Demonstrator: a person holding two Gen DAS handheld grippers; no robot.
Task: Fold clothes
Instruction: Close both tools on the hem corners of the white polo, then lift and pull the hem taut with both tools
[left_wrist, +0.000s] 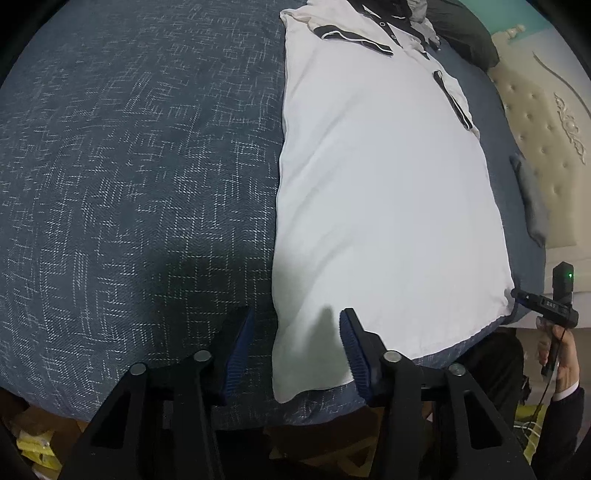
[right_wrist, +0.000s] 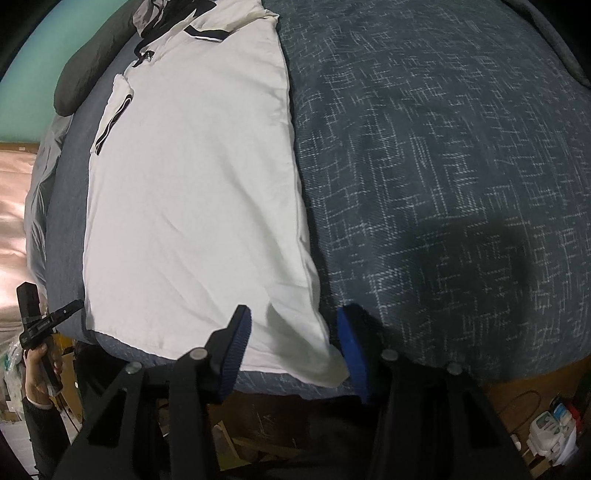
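Note:
A white polo shirt (left_wrist: 388, 192) with black collar and black sleeve trim lies flat on the bed, both sleeves folded in, hem toward me. My left gripper (left_wrist: 295, 321) is open just above the hem's left corner, which lies between its blue pads. In the right wrist view the same white polo shirt (right_wrist: 192, 192) fills the left half. My right gripper (right_wrist: 291, 317) is open over the hem's right corner, its right pad (right_wrist: 351, 347) beside the shirt's edge. Neither gripper holds cloth.
The bed has a dark blue patterned cover (left_wrist: 129, 184). A dark pillow (right_wrist: 88, 74) and other clothes lie beyond the collar. A cream tufted headboard (left_wrist: 546, 147) stands at the right. The bed's near edge (right_wrist: 280, 384) drops to floor clutter. A hand (left_wrist: 557, 354) holds the other gripper.

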